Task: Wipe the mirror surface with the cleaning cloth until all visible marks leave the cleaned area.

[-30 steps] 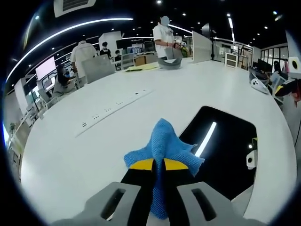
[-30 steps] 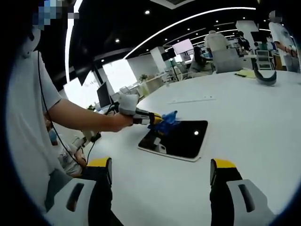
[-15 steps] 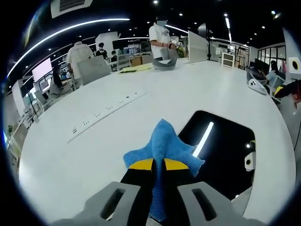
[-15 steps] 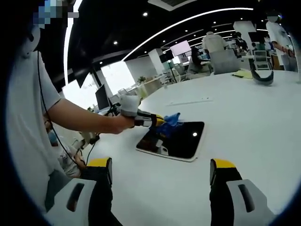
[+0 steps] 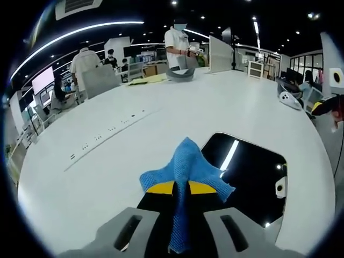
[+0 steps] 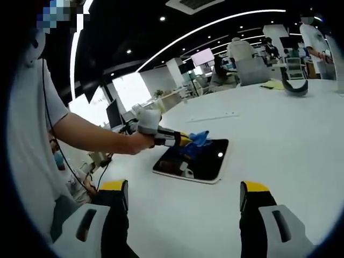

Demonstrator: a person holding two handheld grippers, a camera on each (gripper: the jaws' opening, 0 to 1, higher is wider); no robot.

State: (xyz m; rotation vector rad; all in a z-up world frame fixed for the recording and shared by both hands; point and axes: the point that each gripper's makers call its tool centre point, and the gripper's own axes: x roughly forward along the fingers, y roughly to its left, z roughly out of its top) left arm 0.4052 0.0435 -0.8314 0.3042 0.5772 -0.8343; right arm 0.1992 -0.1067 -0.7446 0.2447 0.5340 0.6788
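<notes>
In the left gripper view my left gripper point(image 5: 181, 187) is shut on a blue cleaning cloth point(image 5: 186, 166) that bunches up past its yellow-tipped jaws. The cloth hangs just over the near left corner of the dark mirror point(image 5: 252, 174), which lies flat on the white table point(image 5: 107, 161) and reflects ceiling lights. In the right gripper view the same left gripper point(image 6: 185, 141), held by a person's hand, keeps the blue cloth point(image 6: 199, 137) above the mirror's point(image 6: 207, 161) far left edge. My right gripper point(image 6: 183, 196) stands open well in front of the mirror, nothing between its jaws.
A small white object point(image 5: 279, 187) sits at the mirror's right edge. A long row of table sockets point(image 5: 107, 137) runs across the table to the left. A grey bowl-like item point(image 5: 180, 74) and people stand at the far side. A person's arm point(image 6: 91, 137) reaches in from the left.
The left gripper with the cloth has shifted slightly over the mirror's corner; both views have drifted a little. The right gripper stays open.
</notes>
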